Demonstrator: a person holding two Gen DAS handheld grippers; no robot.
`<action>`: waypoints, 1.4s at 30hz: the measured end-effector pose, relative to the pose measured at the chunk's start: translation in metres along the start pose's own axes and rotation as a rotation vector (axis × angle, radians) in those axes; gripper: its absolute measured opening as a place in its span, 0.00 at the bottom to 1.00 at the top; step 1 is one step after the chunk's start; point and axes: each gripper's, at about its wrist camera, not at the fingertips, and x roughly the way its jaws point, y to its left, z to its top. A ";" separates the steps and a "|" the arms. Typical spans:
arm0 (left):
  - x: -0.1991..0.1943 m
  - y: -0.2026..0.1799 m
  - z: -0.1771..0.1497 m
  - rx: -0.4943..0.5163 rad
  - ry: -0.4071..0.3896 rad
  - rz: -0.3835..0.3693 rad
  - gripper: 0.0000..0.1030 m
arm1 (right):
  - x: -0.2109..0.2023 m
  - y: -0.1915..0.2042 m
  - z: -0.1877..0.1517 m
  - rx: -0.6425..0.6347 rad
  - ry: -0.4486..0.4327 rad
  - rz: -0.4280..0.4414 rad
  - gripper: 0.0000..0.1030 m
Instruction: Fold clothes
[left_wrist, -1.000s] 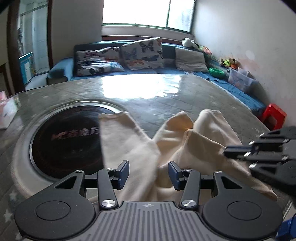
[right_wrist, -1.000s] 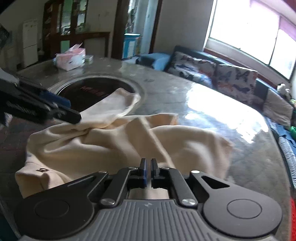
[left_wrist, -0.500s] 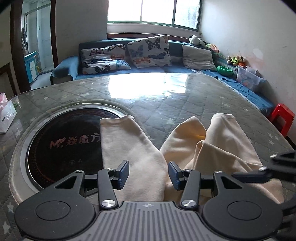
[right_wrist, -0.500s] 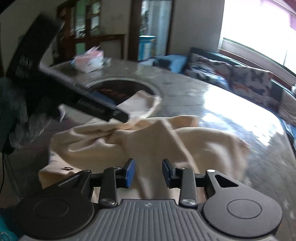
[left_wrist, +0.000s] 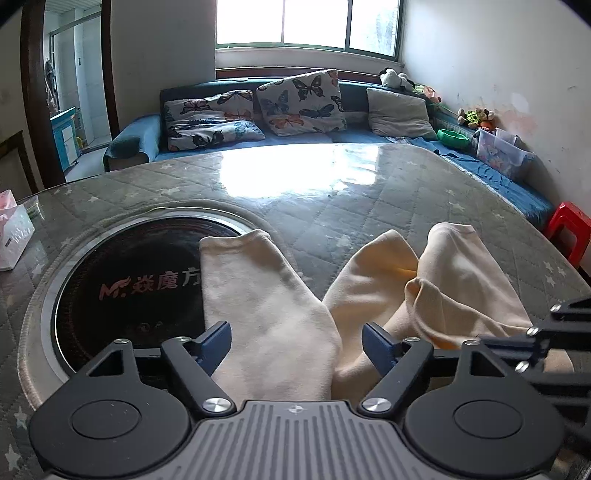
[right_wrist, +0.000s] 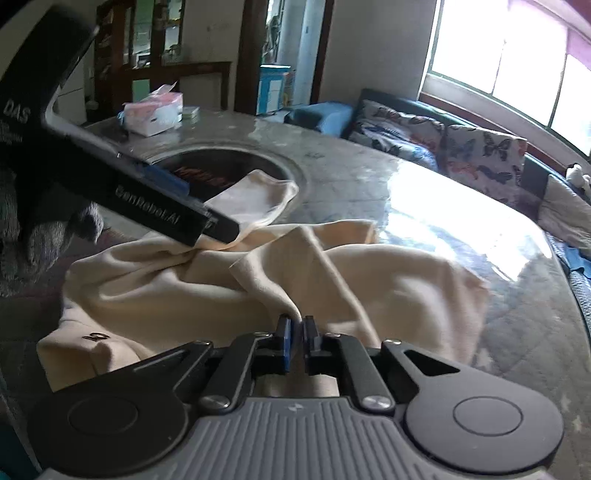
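Observation:
A cream garment (left_wrist: 266, 295) lies crumpled on the round table, one sleeve reaching over the dark hob. My left gripper (left_wrist: 296, 336) hovers over that sleeve with its jaws opening; the cloth lies between the fingers, but the pads do not press it. In the right wrist view the same garment (right_wrist: 166, 288) spreads ahead, and my right gripper (right_wrist: 296, 326) is shut on a raised fold of it. The left gripper (right_wrist: 207, 221) shows there as a black bar over the sleeve, held by a grey-gloved hand (right_wrist: 22, 236). The right gripper's fingers (left_wrist: 546, 332) reach in at the right edge.
The table (left_wrist: 332, 206) has a quilted cover under glass, with a round black hob (left_wrist: 122, 291) set into it. A tissue box (right_wrist: 153, 114) stands at its far side. Beyond are a blue sofa (left_wrist: 332, 136) with cushions and a red stool (left_wrist: 569, 229).
The left gripper's jaws have spread wider over the sleeve. The right gripper opened, then shut on a fold of the garment, which now stands up in a ridge.

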 end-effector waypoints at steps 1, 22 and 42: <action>0.000 -0.001 0.000 0.002 -0.001 0.000 0.78 | -0.003 -0.002 0.000 0.006 -0.006 -0.006 0.03; 0.011 -0.035 0.006 0.128 -0.019 0.017 0.76 | -0.064 -0.087 -0.046 0.231 -0.014 -0.285 0.03; 0.014 -0.040 0.006 0.121 -0.006 0.026 0.76 | -0.062 -0.093 -0.051 0.278 0.017 -0.251 0.52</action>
